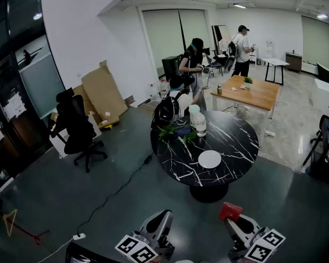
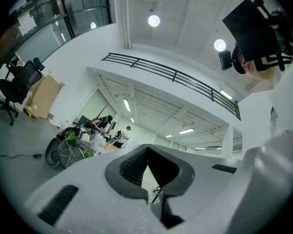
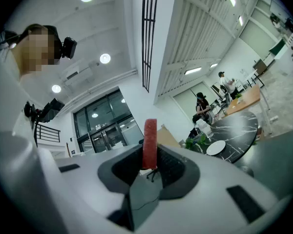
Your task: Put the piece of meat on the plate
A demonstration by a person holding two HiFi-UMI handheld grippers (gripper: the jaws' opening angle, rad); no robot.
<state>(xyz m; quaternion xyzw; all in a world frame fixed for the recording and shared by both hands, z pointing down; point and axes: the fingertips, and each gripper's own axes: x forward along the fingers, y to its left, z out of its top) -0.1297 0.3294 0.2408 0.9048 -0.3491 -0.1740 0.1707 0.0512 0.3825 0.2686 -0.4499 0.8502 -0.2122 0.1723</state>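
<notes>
A white plate (image 1: pixel 210 159) lies on the near side of a round black marble table (image 1: pixel 236 141), several steps ahead of me in the head view. My right gripper (image 1: pixel 233 219) is low at the bottom right, shut on a red piece of meat (image 1: pixel 230 210) that stands up from its fingertips. In the right gripper view the piece of meat (image 3: pixel 150 143) sticks up between the pads, with the plate (image 3: pixel 216 147) far off to the right. My left gripper (image 1: pixel 163 219) is at the bottom centre; in its own view the left gripper (image 2: pixel 148 156) is shut with nothing in it.
Green leaves (image 1: pixel 172 133) and white jars (image 1: pixel 198 122) stand at the table's far edge. A seated person (image 1: pixel 172 106) and two standing people are beyond it. A black office chair (image 1: pixel 77 127), cardboard (image 1: pixel 101 92), a wooden table (image 1: pixel 252 92) and a floor cable with power strip (image 1: pixel 78 236) surround it.
</notes>
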